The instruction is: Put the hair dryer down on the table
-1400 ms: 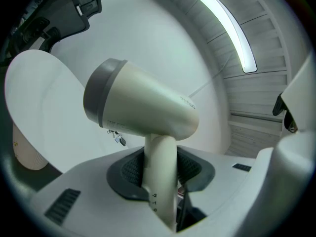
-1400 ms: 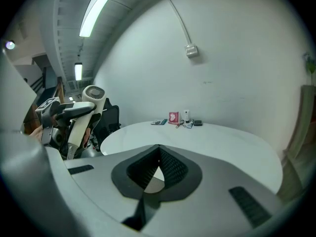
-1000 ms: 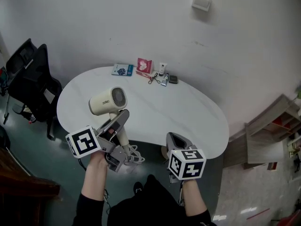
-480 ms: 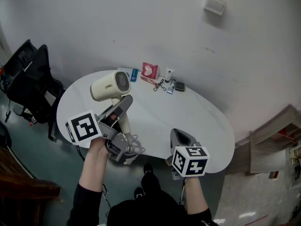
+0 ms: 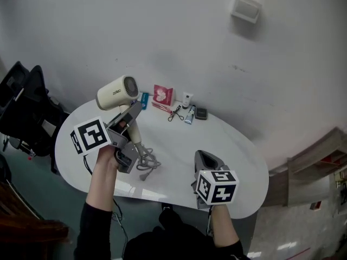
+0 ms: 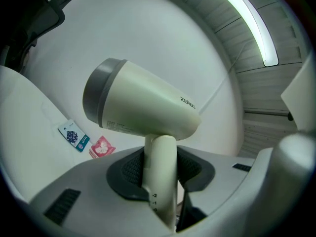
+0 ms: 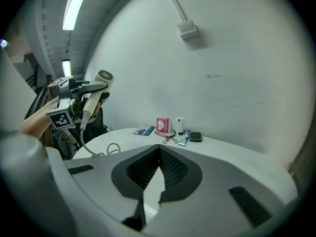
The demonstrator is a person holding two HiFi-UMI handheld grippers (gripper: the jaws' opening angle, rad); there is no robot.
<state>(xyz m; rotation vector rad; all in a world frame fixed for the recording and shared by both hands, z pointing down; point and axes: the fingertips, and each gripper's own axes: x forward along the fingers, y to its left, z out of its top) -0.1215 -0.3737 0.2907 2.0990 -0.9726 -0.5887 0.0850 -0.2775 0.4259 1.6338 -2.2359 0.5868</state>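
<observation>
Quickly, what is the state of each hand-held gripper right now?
Left hand-held gripper: closed on the hair dryer, gripping its handle.
Right hand-held gripper: closed, holding nothing.

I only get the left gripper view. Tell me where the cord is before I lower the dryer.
Observer: The cord hangs from the dryer and loops on the table.
Operator: Report the right gripper.
Observer: The right gripper is shut and empty, over the table's near side.
Operator: Say whether the dryer touches down.
Observer: No, it is held well clear of the tabletop.
</observation>
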